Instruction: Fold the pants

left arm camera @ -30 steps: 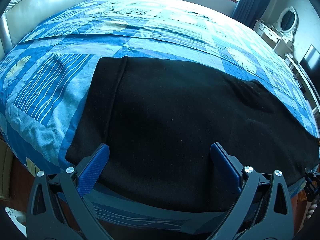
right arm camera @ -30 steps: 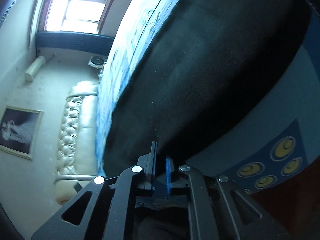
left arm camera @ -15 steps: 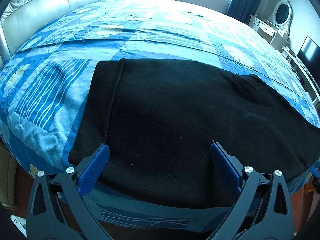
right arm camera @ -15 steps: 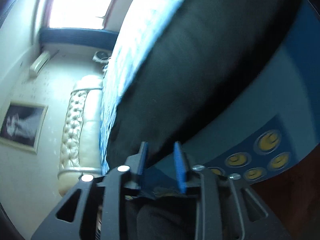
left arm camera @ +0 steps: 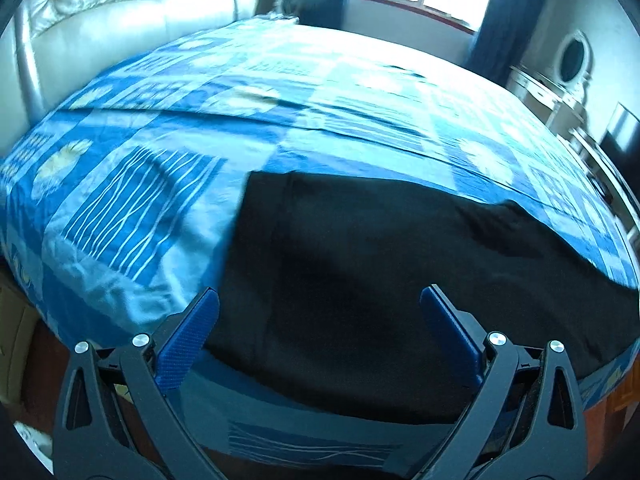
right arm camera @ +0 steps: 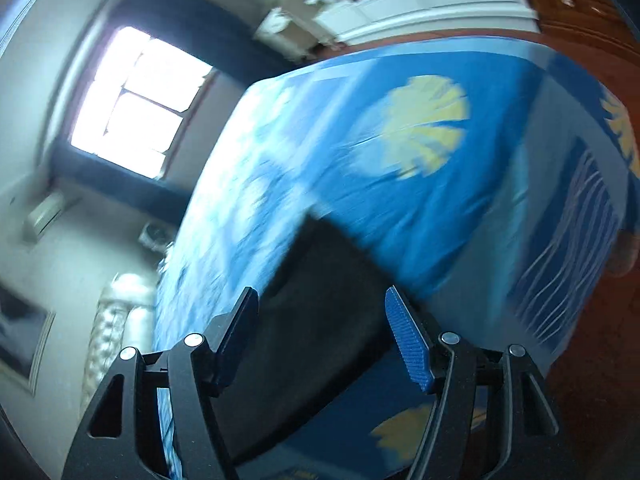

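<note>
The left gripper (left arm camera: 319,307) was held level, its two blue-padded fingers (left arm camera: 188,334) spread wide apart with nothing clamped between them. The right gripper (right arm camera: 322,312) was rolled steeply to one side, its view blurred, and its fingers (right arm camera: 408,340) were likewise parted, gripping nothing. Neither hand showed in either wrist view.
</note>
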`<state>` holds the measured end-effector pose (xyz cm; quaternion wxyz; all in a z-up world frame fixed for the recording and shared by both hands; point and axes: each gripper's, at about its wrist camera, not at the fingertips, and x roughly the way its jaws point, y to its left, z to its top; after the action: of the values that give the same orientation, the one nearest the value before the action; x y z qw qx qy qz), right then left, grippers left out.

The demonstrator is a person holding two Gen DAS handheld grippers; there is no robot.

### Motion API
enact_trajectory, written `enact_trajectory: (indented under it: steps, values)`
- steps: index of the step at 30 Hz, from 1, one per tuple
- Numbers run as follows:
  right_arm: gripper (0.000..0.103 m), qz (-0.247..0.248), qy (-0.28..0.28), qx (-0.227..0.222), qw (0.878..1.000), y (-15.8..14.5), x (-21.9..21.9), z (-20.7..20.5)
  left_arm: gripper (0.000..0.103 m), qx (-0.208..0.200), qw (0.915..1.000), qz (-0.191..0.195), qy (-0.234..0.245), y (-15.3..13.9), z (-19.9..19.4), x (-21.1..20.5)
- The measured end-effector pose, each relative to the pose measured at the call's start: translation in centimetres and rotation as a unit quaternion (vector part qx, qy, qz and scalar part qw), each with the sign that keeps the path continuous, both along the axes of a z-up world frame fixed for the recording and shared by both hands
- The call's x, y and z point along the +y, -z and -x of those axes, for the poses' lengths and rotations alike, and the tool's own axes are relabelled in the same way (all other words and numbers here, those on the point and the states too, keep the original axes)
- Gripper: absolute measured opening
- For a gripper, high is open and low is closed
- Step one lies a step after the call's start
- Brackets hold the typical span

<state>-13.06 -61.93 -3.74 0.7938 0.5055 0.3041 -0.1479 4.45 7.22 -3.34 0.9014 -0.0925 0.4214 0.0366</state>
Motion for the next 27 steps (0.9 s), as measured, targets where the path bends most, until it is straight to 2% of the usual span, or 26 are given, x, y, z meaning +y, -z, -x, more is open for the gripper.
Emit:
enact_trajectory:
  steps: [4, 7, 9, 10, 11, 13, 15, 21, 27]
  values:
    - [0.066, 0.005, -0.015, 0.032, 0.999, 2.0, -0.3, -2.0, 0.101, 0.015, 0.9995, 0.002, -0.028, 0.4, 0.2, 1.8]
    - [0.068, -0.014, -0.054, 0.04, 0.998, 3.3, 1.1, -3.8, 0.101, 0.019, 0.999, -0.004, -0.039, 0.5, 0.4, 2.6]
    - [0.068, 0.015, -0.073, 0.06, 0.995, 3.0, 1.6, -4.6, 0.101, 0.02, 0.9989, -0.009, -0.041, 0.4, 0.6, 2.9]
    - [0.063, 0.026, -0.088, 0.072, 0.993, 2.8, 2.2, -5.1, 0.101, 0.022, 0.9989, -0.011, -0.041, 0.4, 0.7, 3.0]
    - [0.045, 0.033, -0.1, 0.084, 0.991, 2.7, 2.7, -5.6, 0.101, 0.023, 0.9988, -0.012, -0.042, 0.4, 0.7, 3.0]
    - [0.026, 0.044, -0.132, 0.109, 0.984, 2.6, 3.8, -6.5, 0.101, 0.025, 0.9987, -0.012, -0.042, 0.5, 0.7, 3.1]
    - [0.022, 0.06, -0.135, 0.115, 0.982, 1.9, 4.6, -6.7, 0.101, 0.03, 0.9986, -0.009, -0.043, 0.5, 0.7, 3.0]
    - [0.021, 0.068, -0.111, 0.059, 0.99, -2.1, 6.3, -7.8, 0.101, 0.033, 0.9989, -0.009, -0.031, -0.3, 1.0, 2.3]
    - [0.021, 0.083, -0.137, -0.013, 0.987, -8.5, 10.6, -8.8, 0.101, 0.028, 0.9992, 0.017, -0.024, -1.7, 1.8, 1.8]
